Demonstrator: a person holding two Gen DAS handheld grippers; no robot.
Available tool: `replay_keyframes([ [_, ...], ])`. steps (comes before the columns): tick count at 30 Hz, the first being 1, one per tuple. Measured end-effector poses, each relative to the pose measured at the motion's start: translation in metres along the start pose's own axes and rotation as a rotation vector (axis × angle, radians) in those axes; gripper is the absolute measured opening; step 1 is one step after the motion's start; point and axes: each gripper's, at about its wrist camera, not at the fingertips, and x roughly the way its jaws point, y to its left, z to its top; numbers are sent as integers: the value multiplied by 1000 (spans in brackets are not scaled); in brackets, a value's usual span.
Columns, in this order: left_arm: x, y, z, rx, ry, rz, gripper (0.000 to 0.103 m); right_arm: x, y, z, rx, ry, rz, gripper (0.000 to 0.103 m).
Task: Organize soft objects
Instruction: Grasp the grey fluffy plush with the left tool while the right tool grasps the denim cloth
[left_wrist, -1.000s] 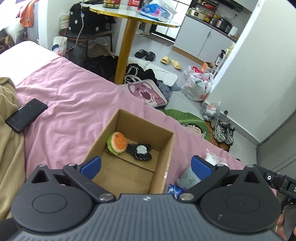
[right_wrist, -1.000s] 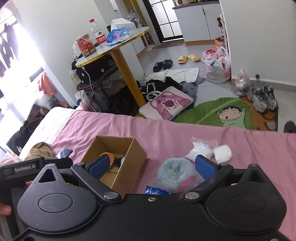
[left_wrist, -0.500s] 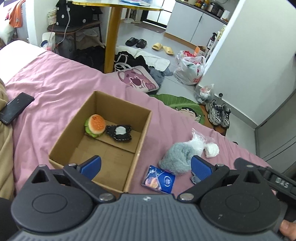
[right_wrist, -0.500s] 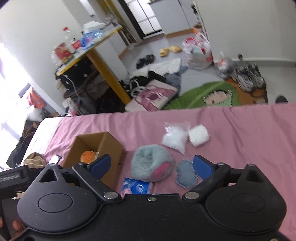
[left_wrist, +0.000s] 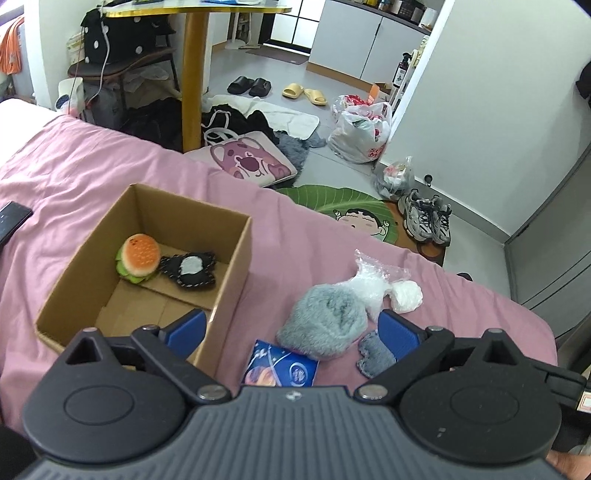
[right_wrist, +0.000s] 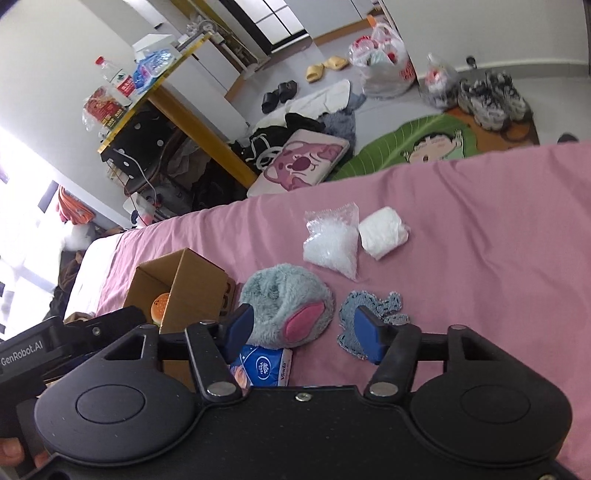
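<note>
Fluffy grey toy (right_wrist: 286, 301) on pink bed (right_wrist: 480, 236), just right of box (left_wrist: 236, 251) wall; bare sheet beyond. Both grippers' fingers wide, empty: left gripper (left_wrist: 291, 330), right gripper (right_wrist: 303, 328).

Each gripper (left_wrist: 291, 330) (right_wrist: 303, 326) is matte black plastic with two round discs, silver screws and blue finger pads (left_wrist: 186, 329), the left one marked "GenRobot.AI" in white.
</note>
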Motion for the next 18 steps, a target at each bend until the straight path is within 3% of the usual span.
replay_keyframes([
  [8,35,-14,1,21,45,-36,70,23,-16,3,64,56,22,48],
  [18,78,-25,2,38,102,-23,55,52,-27,1,80,133,-24,46],
])
